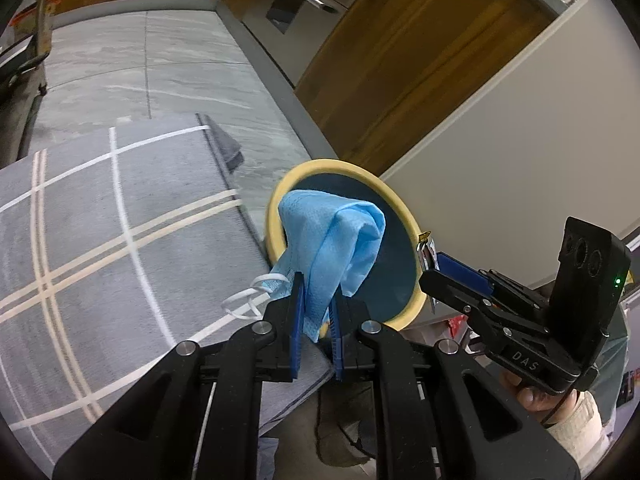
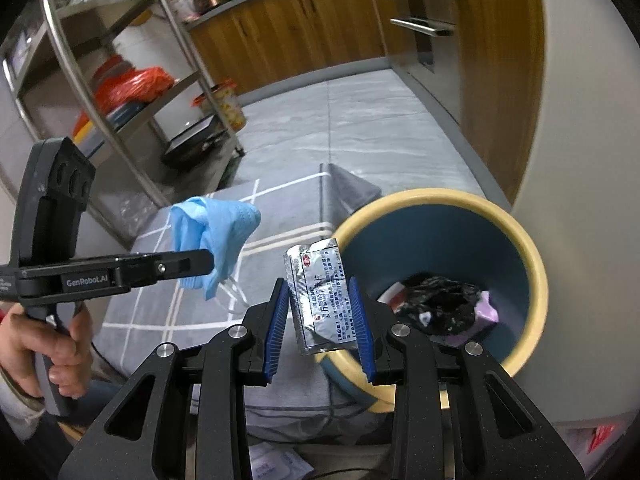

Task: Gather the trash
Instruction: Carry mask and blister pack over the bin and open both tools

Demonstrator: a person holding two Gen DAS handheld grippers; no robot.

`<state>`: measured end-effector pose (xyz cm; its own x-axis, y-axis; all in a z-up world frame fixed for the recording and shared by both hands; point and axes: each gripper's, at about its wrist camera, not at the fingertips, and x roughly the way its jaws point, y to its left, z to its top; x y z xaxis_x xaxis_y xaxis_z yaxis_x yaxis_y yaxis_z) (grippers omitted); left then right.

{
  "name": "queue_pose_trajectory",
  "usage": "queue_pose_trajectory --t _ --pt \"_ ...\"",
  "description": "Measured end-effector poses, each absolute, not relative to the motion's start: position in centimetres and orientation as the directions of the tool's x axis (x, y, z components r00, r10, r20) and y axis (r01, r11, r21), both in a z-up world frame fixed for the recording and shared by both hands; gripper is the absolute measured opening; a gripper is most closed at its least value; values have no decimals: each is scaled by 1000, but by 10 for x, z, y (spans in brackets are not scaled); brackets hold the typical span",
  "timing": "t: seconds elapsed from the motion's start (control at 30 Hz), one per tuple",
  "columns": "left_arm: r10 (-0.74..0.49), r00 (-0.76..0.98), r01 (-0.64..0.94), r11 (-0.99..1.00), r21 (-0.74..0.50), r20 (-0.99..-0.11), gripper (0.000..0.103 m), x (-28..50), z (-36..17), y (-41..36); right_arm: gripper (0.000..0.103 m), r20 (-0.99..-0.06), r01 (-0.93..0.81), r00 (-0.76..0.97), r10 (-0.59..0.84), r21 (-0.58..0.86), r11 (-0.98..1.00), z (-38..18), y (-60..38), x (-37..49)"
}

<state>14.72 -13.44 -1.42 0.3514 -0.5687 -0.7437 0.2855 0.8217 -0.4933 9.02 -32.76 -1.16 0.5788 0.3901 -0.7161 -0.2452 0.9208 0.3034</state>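
The left claw [image 1: 316, 320] is clenched on a blue face mask [image 1: 332, 236]; the right claw [image 2: 322, 316] grips a silver sachet [image 2: 320, 296]. Just beyond both gapes the bin [image 2: 520, 232], holding what seems dark trash; a grey rug [image 1: 120, 220] lies left.

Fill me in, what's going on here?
A person is collecting trash with two tools. The left hand-held gripper is shut on a blue face mask; the right hand-held gripper pinches a silver foil packet. Both hover by a yellow-rimmed bin that already holds some dark trash. Neither item has been dropped in yet.
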Motion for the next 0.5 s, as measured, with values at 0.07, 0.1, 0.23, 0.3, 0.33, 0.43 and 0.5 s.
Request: queue_pose_trajectory --t 0.07,0.1,0.23,0.3,0.33,0.43,0.5 --pt "-578 344 296 814 -499 -740 11 149 -14 -144 33 -717 -221 587 375 303 927 -13 -335 90" --pt "-582 339 303 811 -500 -739 11 150 -14 -149 33 -720 -200 592 362 304 932 -15 -341 90" --pt "-596 315 329 798 -505 -738 11 157 -19 -177 33 -726 -134 601 335 321 937 -22 -359 91" --pt "-602 303 339 793 -507 -739 11 160 -21 -189 33 -728 -105 603 326 333 937 -26 -369 91" --pt "-606 296 344 789 -510 -738 11 162 -22 -195 33 -728 -97 604 323 335 937 -27 -372 91" --pt "-613 278 358 781 -512 -740 11 166 -26 -212 33 -732 -73 605 313 341 937 -32 -382 89" --pt "-615 270 363 778 -513 -741 11 169 -29 -222 33 -735 -60 604 308 344 937 -35 -387 89"
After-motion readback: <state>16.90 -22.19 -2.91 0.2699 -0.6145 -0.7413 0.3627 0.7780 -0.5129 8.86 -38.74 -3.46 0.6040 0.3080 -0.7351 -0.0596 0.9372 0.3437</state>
